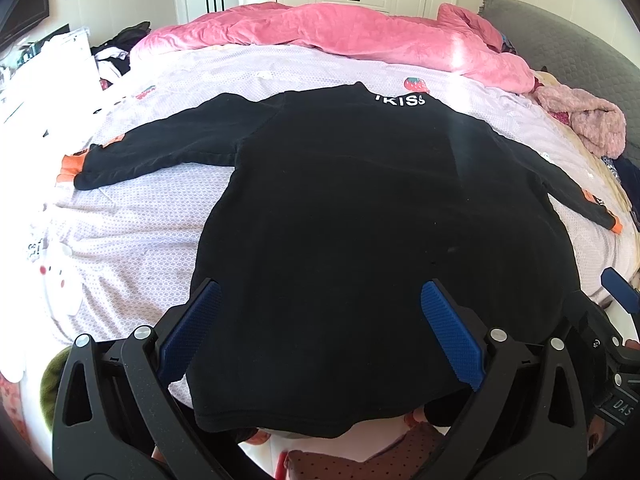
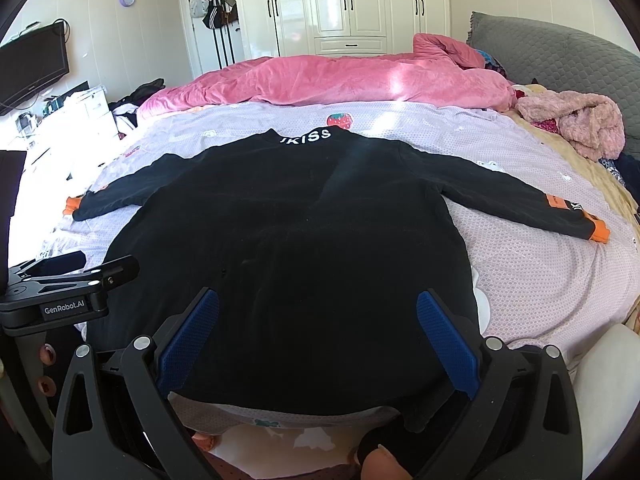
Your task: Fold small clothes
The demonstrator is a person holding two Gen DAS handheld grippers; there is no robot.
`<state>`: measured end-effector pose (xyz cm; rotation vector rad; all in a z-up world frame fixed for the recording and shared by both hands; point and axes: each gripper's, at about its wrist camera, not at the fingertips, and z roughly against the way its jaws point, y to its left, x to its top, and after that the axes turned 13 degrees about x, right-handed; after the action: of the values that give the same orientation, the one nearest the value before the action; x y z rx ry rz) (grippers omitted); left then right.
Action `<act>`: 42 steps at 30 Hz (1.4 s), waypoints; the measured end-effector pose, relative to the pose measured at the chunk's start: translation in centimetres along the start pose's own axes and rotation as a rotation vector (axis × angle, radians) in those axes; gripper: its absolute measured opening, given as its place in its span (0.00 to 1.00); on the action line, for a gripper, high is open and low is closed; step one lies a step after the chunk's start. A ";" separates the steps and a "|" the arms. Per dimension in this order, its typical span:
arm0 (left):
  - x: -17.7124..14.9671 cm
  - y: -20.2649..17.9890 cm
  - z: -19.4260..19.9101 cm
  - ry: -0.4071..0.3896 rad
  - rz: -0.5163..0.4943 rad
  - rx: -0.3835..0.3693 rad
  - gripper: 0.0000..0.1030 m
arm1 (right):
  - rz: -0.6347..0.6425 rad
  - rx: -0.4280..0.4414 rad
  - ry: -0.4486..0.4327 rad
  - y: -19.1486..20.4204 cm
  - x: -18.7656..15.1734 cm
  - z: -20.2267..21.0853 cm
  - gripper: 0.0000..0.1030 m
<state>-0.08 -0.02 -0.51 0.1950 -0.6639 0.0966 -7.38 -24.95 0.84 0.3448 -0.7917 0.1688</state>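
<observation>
A black top lies flat on the bed, both sleeves spread out. The left claw and the right claw are both spread wide over its bottom edge, maybe just above the cloth.

Home bedroom, bed with pink duvet, white wardrobe, wall television

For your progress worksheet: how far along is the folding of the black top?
Done: the black long-sleeved top lies flat on the lilac sheet, sleeves spread. In hand: nothing; left tool and right tool are open over the hem. Left: every fold.
</observation>
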 end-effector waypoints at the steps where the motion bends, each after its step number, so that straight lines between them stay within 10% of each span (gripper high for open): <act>1: 0.0 -0.1 0.0 0.000 -0.002 0.001 0.91 | 0.000 0.001 0.001 0.0 0.0 0.0 0.96; 42: 8.7 -4.8 -4.5 0.028 -0.041 -0.057 0.91 | -0.112 -0.103 -0.029 -6.9 9.5 -4.0 0.96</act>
<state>10.15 -3.54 0.69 0.1524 -0.6336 0.0405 3.81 -29.71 3.43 0.2941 -0.8042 0.0181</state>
